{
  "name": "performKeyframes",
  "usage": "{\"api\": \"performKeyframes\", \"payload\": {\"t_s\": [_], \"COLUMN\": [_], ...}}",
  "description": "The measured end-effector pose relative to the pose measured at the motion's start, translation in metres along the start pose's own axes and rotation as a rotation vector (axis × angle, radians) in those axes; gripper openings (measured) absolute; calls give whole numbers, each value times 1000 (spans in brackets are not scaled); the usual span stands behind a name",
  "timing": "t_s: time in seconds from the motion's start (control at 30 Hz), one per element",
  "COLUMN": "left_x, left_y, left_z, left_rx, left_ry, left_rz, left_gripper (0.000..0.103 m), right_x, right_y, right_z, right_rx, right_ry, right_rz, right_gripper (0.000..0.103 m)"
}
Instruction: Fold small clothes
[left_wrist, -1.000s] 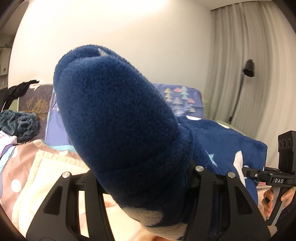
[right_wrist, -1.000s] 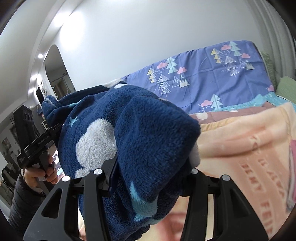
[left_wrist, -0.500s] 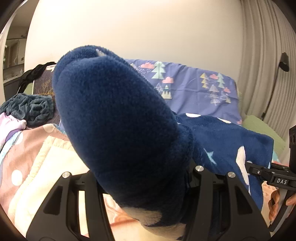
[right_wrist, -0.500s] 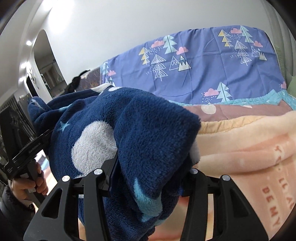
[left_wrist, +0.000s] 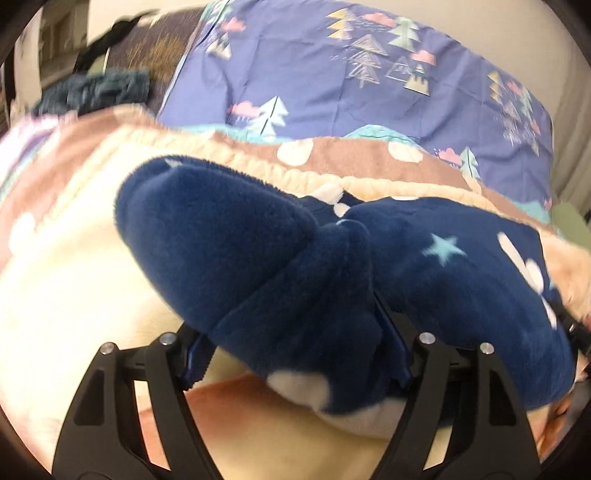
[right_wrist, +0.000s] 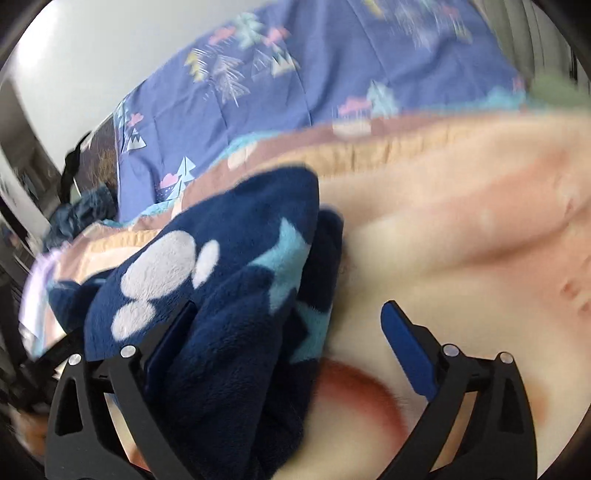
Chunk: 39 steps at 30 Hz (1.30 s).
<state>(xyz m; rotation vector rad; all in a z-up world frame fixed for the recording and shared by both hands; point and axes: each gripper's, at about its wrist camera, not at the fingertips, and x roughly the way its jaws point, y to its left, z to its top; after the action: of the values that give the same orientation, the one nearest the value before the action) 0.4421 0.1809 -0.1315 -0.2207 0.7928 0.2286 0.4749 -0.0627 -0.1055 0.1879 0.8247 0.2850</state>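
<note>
A: On the bed, over the cream blanket (left_wrist: 74, 295), the navy fleece (left_wrist: 258, 258) is being let down. I'd call this the laying-out step: the garment has to lie flat before any fold.

B: And the claws?

A: Both are opening. The left gripper (left_wrist: 295, 354) has a thick roll of fleece between its jaws; the far pad seems to touch the cloth, the near one shows a gap, so the hold looks loose. The right gripper (right_wrist: 291, 339) stands wide: its right pad is bare and well clear, and the fleece (right_wrist: 229, 295) merely drapes against the left one.

B: What next?

A: Probably pull both back clear of the pile, then take an edge or a sleeve and spread it. Bunched as it is, no crease line can be found.

B: The stuff itself?

A: Plush, deep-piled, limp; white paw blobs and pale blue stars. It'll slump instead of holding a crease. The blanket beneath is equally fuzzy, so dragging may snag. Behind lies a smooth purple sheet (left_wrist: 332, 92) printed with trees.
</note>
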Motion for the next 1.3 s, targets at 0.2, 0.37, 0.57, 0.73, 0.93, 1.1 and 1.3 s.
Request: {"api": "performKeyframes", "payload": {"t_s": [0.2, 0.37, 0.57, 0.73, 0.93, 1.1, 1.3], "left_x": [-83, -172, -276, -319, -360, -386, -409], "left_y": [-19, -44, -66, -79, -88, -82, -73], "left_z": [-23, -62, -119, -164, -208, -230, -253], "left_rx": [118, 242, 267, 265, 287, 266, 270], "left_ry": [-169, -312, -415, -428, -429, -420, -437], "left_rz": [-43, -106, -202, -158, -171, -182, -153], "left_gripper": [90, 101, 101, 101, 101, 101, 101], "right_x": [-75, -153, -253, -315, -370, -399, -416], "right_y": [17, 13, -8, -18, -21, -8, 4], "right_z": [-36, -108, -145, -174, -213, -229, -244], "right_rx": [-170, -276, -172, -180, -160, -187, -194], "right_ry": [-181, -302, -357, -357, -389, -429, -436], "right_rz": [-56, -75, -62, -100, -105, -131, -139], "right_gripper": [99, 102, 102, 102, 102, 102, 102]}}
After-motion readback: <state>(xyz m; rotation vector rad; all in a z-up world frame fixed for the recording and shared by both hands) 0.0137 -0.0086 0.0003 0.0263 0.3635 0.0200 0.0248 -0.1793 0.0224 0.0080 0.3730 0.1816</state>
